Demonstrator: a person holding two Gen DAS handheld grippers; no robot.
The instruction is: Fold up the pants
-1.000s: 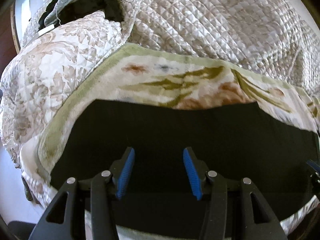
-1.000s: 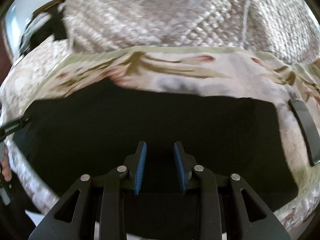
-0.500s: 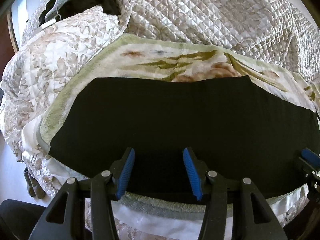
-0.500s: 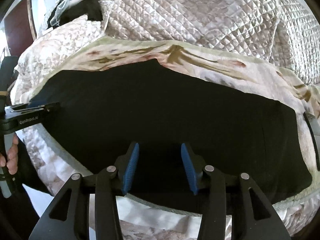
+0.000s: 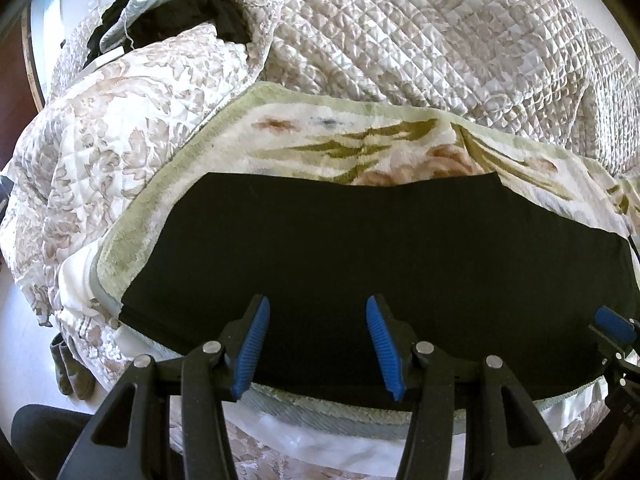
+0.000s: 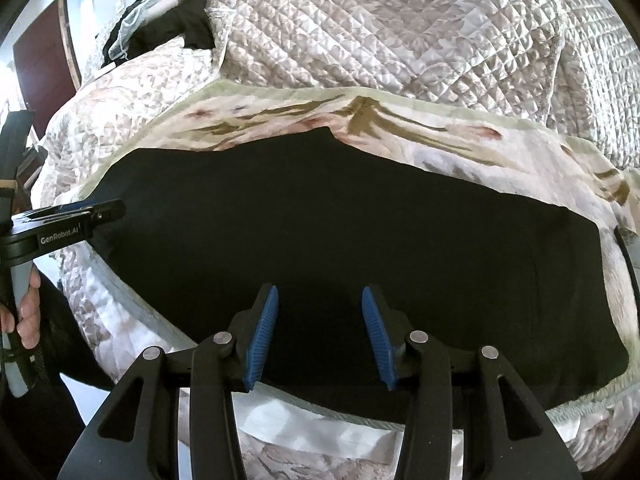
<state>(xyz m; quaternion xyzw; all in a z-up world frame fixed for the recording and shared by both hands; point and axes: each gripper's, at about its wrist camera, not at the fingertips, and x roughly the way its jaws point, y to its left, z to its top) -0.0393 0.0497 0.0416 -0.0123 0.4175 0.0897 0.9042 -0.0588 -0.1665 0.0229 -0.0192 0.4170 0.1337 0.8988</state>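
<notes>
Pants: the black pants (image 5: pixel 380 264) lie flat in a long dark band across the floral blanket (image 5: pixel 360 140), reaching almost to its near edge and stretching toward both of its side edges.
Your left gripper (image 5: pixel 318 346): its blue-padded fingers stand wide apart with nothing between them, poised over the near edge of the pants; whether the pads touch the cloth cannot be told.
Your right gripper (image 6: pixel 318 334): its fingers are spread the same way, holding nothing, over the near edge further along the band.
Blanket: it rests on the bed over a quilted bedspread (image 5: pixel 420 40) that rises behind its far edge.
Far left corner of the bed: a heap of dark clothing (image 5: pixel 188 12) with a pale gauzy piece among it.
Right edge of the blanket: a thin dark object (image 6: pixel 628 256), too cropped to identify.
</notes>
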